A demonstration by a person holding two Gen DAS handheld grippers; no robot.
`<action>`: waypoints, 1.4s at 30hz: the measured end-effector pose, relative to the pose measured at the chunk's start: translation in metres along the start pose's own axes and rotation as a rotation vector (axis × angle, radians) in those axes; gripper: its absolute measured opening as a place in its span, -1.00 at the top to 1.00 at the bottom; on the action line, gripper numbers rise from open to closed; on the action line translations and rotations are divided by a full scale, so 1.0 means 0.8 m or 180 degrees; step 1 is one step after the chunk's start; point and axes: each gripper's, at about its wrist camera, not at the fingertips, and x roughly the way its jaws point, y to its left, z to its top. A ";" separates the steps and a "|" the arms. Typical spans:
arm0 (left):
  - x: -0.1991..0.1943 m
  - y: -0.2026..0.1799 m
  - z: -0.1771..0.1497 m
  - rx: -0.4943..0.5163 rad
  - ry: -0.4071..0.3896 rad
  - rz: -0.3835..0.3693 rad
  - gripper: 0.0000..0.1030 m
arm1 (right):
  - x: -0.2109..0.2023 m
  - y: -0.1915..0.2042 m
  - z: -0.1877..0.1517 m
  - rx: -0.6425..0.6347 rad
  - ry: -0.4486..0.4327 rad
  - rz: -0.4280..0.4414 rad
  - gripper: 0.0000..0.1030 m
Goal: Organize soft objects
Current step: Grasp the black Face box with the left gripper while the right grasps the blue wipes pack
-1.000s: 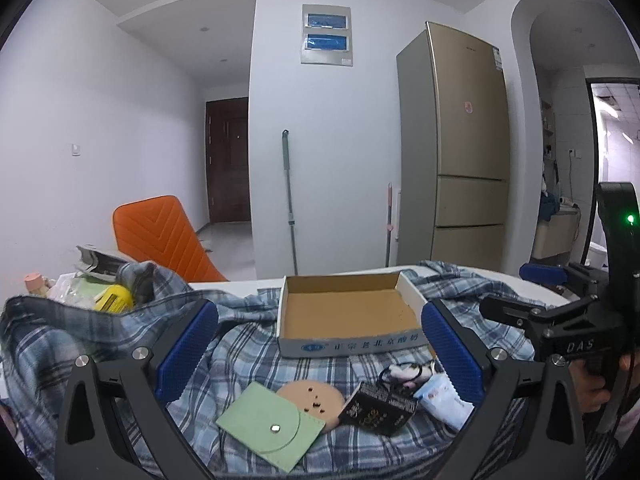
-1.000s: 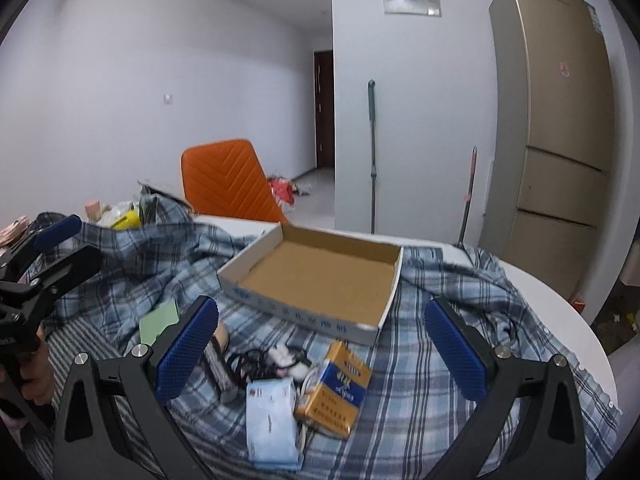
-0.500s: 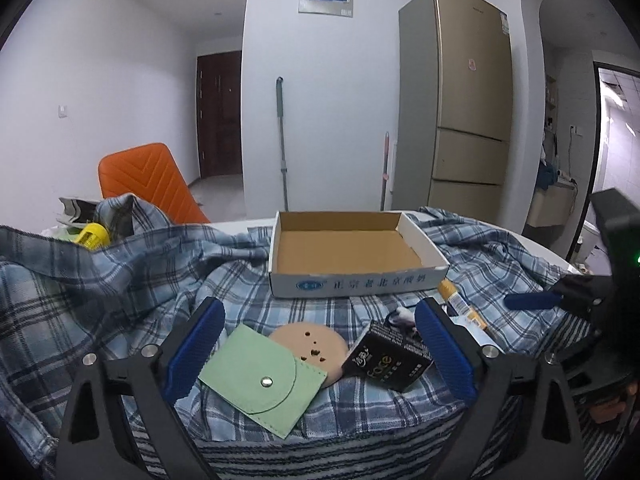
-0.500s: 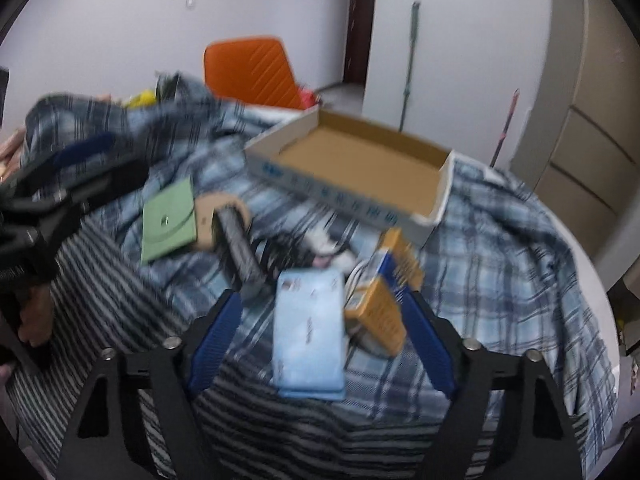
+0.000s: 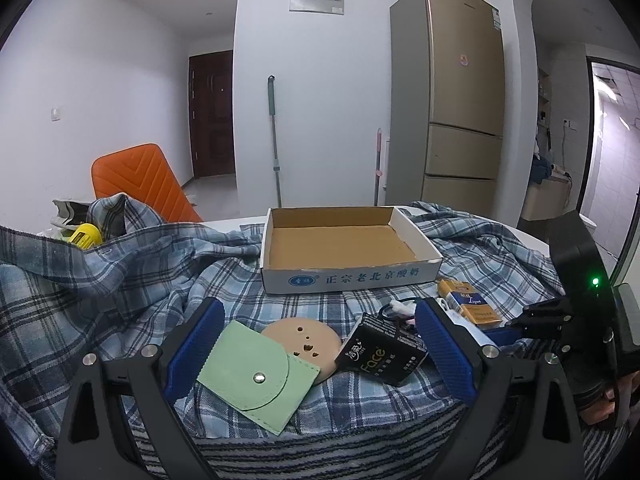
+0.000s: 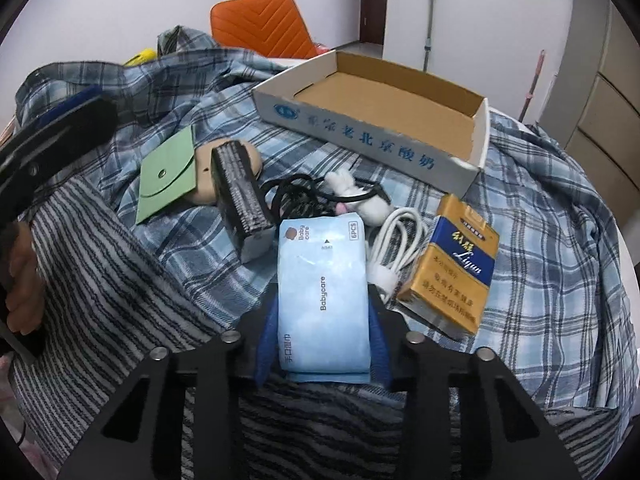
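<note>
Right gripper (image 6: 323,334): blue pads against both long sides of a pale blue soft pack of wet wipes (image 6: 323,284), jaws closing on it; the pack lies flat on the blue plaid cloth (image 6: 540,240). Just right of it, a coiled white cable (image 6: 394,246) and a yellow-and-blue cigarette pack (image 6: 452,268). To its left, a black tissue pack (image 6: 240,196); behind, a small white plush toy (image 6: 356,196).

Left gripper (image 5: 316,344): jaws wide apart, holding nothing, with a green snap-button pouch (image 5: 256,376) and a tan round pad (image 5: 304,340) between them. Beyond these stands a shallow, empty cardboard box (image 5: 348,276).
</note>
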 end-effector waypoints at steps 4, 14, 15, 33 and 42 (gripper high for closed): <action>0.000 -0.003 0.001 0.0054 0.0052 -0.0095 -0.90 | -0.020 0.001 0.000 -0.0031 -0.0235 -0.0118 0.36; 0.032 -0.035 0.000 0.0832 0.0606 -0.0586 -0.90 | -0.064 -0.026 0.006 0.0253 -0.0823 -0.0245 0.35; 0.036 -0.039 -0.002 0.0893 0.0648 -0.0611 -0.90 | -0.063 -0.028 0.006 0.0267 -0.0816 -0.0245 0.35; 0.119 -0.058 -0.013 0.0887 0.1189 -0.0813 -0.79 | -0.051 -0.050 0.001 0.0533 -0.0755 -0.0269 0.33; 0.116 -0.064 -0.017 0.0996 0.1113 -0.0805 -0.45 | -0.049 -0.048 0.000 0.0491 -0.0741 -0.0305 0.33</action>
